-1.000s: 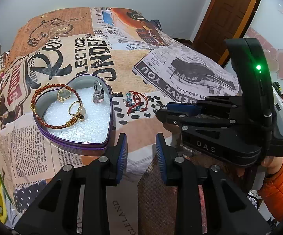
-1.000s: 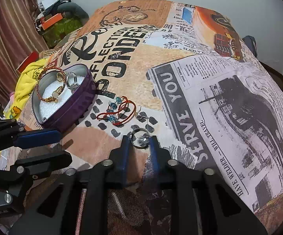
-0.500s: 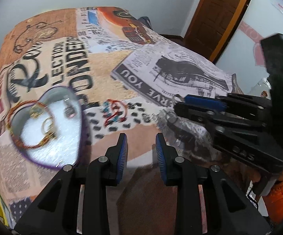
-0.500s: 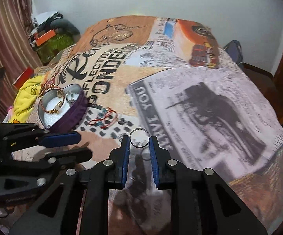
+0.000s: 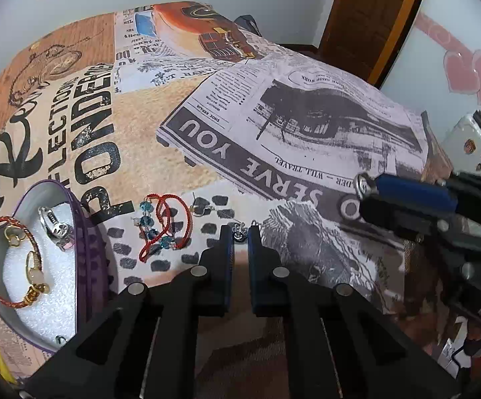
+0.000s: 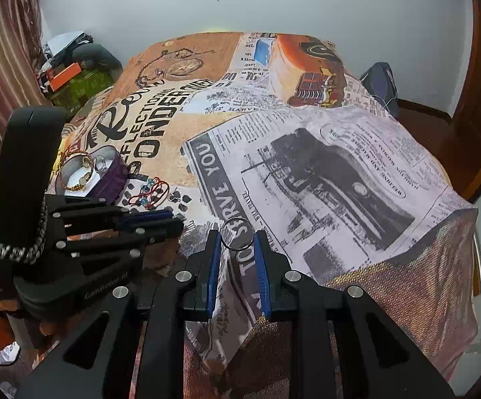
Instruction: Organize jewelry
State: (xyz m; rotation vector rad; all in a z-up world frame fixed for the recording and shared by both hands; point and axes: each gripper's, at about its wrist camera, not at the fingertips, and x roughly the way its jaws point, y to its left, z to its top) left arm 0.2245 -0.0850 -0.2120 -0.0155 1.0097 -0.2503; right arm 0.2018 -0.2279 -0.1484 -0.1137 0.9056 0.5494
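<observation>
A silver ring (image 6: 237,234) is pinched by the right gripper (image 6: 237,236). The left gripper (image 5: 240,232) is closing around a small earring (image 5: 239,231), right of the heart-shaped tin (image 5: 87,249) on the bedspread (image 5: 307,116).

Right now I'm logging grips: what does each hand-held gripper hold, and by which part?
The right hand-held gripper pinches a silver ring across its band. The left hand-held gripper is closing around a small earring on the bedspread.
</observation>
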